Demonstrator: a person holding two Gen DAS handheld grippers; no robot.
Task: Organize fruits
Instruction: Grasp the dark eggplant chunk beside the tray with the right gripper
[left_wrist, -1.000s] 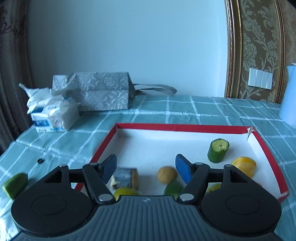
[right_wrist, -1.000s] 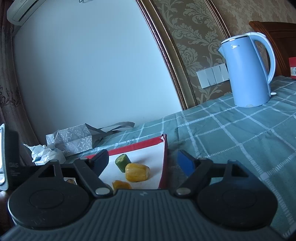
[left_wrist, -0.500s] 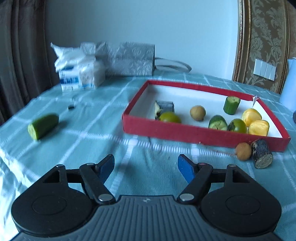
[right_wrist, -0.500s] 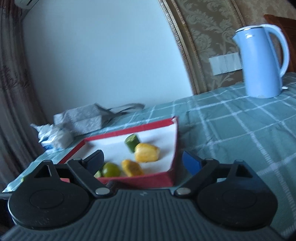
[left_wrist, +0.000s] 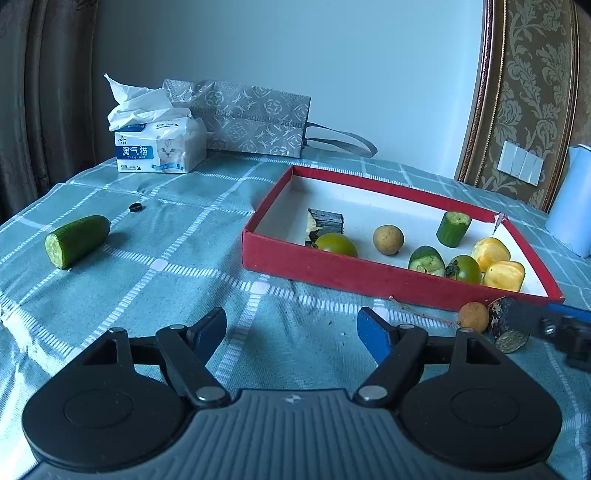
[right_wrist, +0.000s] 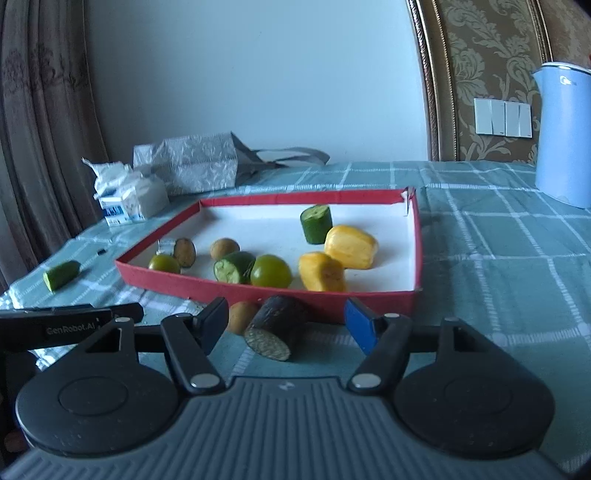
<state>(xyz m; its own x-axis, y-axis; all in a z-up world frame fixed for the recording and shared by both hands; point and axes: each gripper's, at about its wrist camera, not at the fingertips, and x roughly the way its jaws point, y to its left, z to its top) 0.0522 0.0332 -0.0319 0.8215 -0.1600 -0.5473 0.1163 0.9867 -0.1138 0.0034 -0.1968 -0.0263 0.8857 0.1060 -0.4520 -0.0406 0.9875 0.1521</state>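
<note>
A red tray (left_wrist: 369, 275) (right_wrist: 258, 290) with a white floor holds several fruit and vegetable pieces: green tomatoes, cucumber chunks, yellow pieces and a brown longan. A dark cut piece (right_wrist: 275, 328) (left_wrist: 504, 326) and a brown longan (right_wrist: 242, 316) (left_wrist: 473, 316) lie on the cloth in front of the tray. A cucumber half (left_wrist: 77, 240) (right_wrist: 61, 274) lies far left. My right gripper (right_wrist: 286, 325) is open just before the dark piece. My left gripper (left_wrist: 291, 330) is open and empty over bare cloth.
A tissue pack (left_wrist: 159, 146) and a grey patterned bag (left_wrist: 251, 118) sit at the back left. A blue kettle (right_wrist: 563, 136) stands at the back right. A small black cap (left_wrist: 135, 208) lies near the cucumber half. The table has a checked teal cloth.
Both grippers have pulled back from over the tray toward the table's front. The right gripper has come down low before the dark piece and longan. Both stay open.
</note>
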